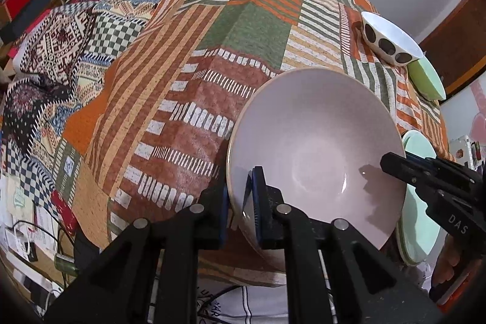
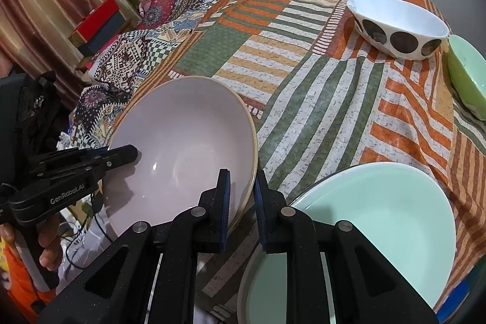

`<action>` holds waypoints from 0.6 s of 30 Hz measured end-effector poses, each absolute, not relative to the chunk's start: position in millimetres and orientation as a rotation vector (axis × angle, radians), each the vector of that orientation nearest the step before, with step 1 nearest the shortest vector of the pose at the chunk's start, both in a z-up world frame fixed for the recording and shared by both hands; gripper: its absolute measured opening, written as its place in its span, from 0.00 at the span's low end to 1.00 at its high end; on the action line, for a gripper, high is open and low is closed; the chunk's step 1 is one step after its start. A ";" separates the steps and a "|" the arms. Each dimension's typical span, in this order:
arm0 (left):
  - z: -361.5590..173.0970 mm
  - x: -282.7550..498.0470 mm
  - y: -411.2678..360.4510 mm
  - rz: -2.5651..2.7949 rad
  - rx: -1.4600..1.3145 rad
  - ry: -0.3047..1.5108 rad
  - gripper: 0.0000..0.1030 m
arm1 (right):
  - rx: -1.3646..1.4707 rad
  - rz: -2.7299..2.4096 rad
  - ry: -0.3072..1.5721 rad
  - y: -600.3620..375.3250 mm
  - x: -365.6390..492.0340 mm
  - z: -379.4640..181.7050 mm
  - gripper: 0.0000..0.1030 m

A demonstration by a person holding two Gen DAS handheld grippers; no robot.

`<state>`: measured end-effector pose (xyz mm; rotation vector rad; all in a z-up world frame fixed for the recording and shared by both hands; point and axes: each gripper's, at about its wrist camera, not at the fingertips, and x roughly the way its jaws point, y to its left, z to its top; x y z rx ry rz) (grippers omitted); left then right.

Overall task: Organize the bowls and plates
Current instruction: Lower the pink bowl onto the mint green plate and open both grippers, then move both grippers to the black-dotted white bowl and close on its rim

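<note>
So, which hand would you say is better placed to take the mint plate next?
Right, probably. The right tool grips the pink bowl by the rim just beside the mint plate. The left tool holds the opposite rim, with the bowl between it and the plate.

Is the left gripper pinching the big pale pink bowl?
Touching. The left wrist view shows the left gripper with one finger on each side of the big pale pink bowl rim, pads pressed against it.

Big bowl (image 2: 182,141) left of plate (image 2: 379,217), spotted bowl (image 2: 401,29) behind, all on tablecloth (image 2: 303,87)
</note>
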<state>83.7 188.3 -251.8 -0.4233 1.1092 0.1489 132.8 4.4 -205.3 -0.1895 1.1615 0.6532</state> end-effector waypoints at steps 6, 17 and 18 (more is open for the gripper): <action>-246.5 79.8 183.1 0.159 -0.393 1.128 0.12 | -0.188 0.658 1.147 0.8 129.8 -199.7 0.17; -183.0 68.8 174.3 0.190 -0.297 0.995 0.19 | -0.115 0.663 1.066 -34.9 122.7 -166.0 0.21; -175.3 69.1 171.5 0.186 -0.292 0.974 0.24 | -0.107 0.660 1.057 -39.4 123.0 -162.3 0.22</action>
